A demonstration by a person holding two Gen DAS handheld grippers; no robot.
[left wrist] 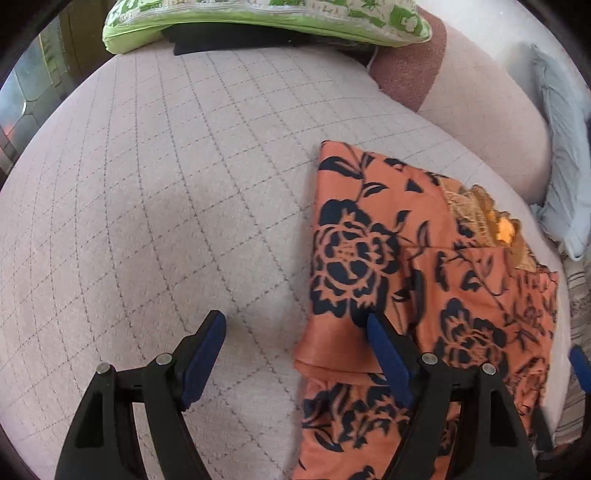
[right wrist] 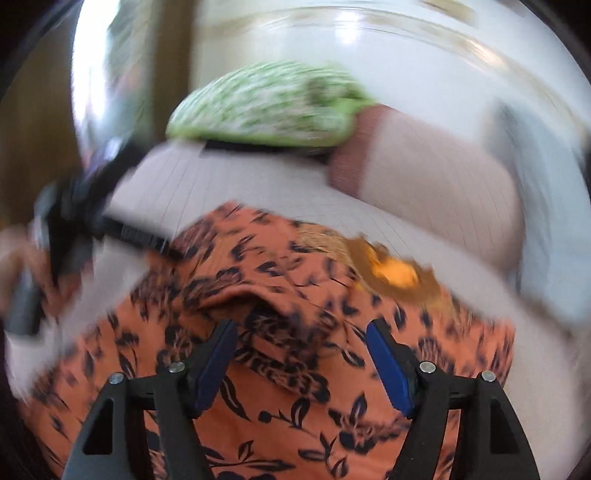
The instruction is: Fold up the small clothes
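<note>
Both hand-held grippers, left (left wrist: 295, 354) and right (right wrist: 301, 363), are hanging with jaws apart, holding nothing, over the folded orange dress (left wrist: 413, 280) lying near the bed's (left wrist: 155, 192) right edge.

We are looking along the left gripper (left wrist: 295, 354), whose fingers are spreading wide just above the bed cover (left wrist: 155, 206). The garment (left wrist: 417, 288) is lying folded on that cover, to our right, its near left edge sitting between the fingers. Behind it, at the far edge, a pillow (left wrist: 266, 18) is resting on a flat thing (left wrist: 229, 38). The right gripper (right wrist: 301, 354) is hanging over the garment's middle, fingers apart, with the left one off to its left.
</note>
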